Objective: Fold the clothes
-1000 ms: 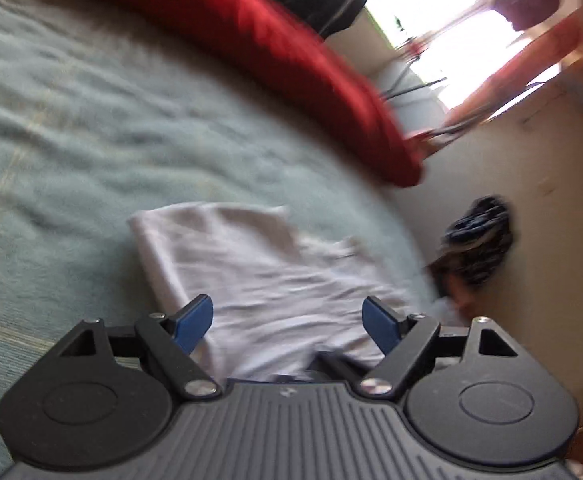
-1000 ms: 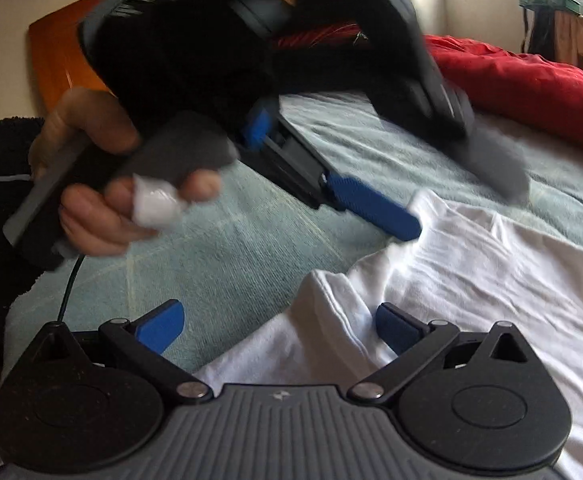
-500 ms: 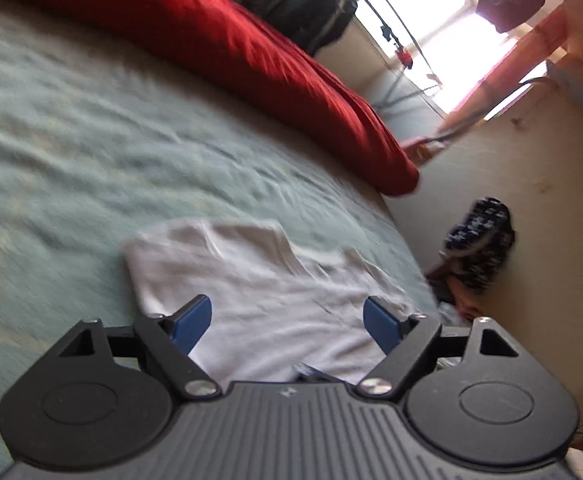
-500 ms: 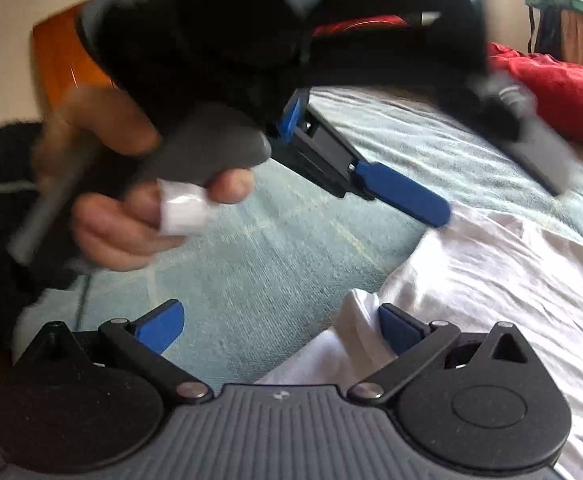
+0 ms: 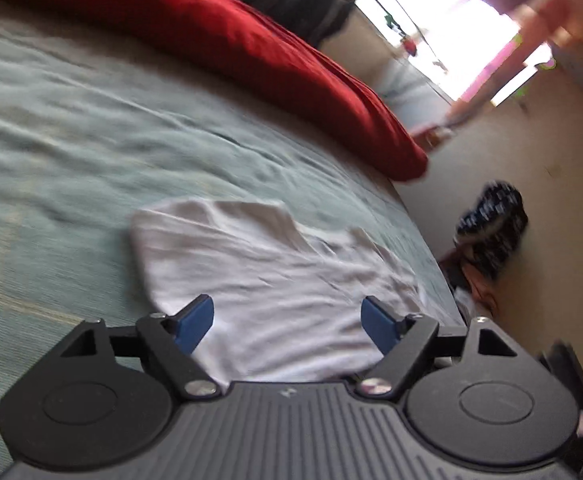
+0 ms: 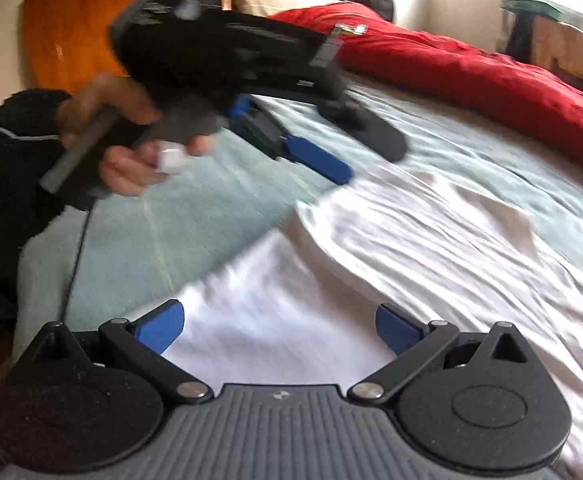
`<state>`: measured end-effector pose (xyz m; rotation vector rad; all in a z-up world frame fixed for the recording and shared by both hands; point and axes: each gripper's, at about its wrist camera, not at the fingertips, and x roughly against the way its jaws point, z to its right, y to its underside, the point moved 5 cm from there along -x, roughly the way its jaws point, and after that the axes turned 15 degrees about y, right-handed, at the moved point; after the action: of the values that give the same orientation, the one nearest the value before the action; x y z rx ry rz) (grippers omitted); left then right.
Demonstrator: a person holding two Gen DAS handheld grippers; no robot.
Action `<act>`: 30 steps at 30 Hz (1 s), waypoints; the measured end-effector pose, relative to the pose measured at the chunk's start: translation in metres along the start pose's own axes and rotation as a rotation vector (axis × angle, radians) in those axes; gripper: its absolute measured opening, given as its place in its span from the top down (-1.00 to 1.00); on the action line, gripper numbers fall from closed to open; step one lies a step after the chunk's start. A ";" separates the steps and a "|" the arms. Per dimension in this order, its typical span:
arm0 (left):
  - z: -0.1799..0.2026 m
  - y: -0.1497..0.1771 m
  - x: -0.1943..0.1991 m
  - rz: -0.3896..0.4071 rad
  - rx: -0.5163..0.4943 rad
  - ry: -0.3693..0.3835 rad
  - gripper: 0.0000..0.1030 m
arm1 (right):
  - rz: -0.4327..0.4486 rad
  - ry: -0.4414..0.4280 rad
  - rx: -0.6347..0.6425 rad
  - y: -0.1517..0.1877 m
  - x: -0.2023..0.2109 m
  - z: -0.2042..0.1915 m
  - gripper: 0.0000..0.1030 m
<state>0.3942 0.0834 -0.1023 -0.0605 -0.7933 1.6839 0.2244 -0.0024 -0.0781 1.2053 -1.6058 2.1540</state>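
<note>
Two grippers, left gripper [image 5: 287, 322] and right gripper [image 6: 279, 330], hover with jaws spread and empty over the creased white cotton T-shirt [image 6: 431, 248] on the pale green bed cover [image 5: 91, 128]. Judged step: between folds; next, each must pinch a shirt edge.

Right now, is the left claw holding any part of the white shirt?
No, the left claw is open, its blue pads spread wide above the white shirt lying on the bed, with nothing pinched between them.

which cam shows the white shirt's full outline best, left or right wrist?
Left wrist. The white shirt appears nearly whole on the green bedcover, far edges visible, though blurred. In the right wrist view the shirt fills the foreground and runs off the frame's right and bottom, so its outline is cut.
</note>
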 end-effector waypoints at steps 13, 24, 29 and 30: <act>0.042 0.019 -0.007 -0.031 -0.155 -0.111 -0.58 | 0.014 0.260 -0.190 0.032 0.043 0.096 -1.00; 0.032 0.041 -0.015 -0.082 -0.158 -0.182 -0.60 | -0.038 0.293 -0.417 0.066 0.027 0.181 -1.00; 0.047 0.012 -0.046 -0.029 -0.167 -0.128 -0.60 | 0.047 0.201 -0.505 0.033 0.025 0.194 -1.00; 0.048 0.005 -0.055 -0.022 -0.147 -0.110 -0.60 | 0.044 0.211 -0.481 0.028 0.019 0.192 -1.00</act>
<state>0.3840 0.0123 -0.0889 -0.0609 -0.9971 1.6162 0.2892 -0.1856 -0.0697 0.7757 -1.9108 1.6994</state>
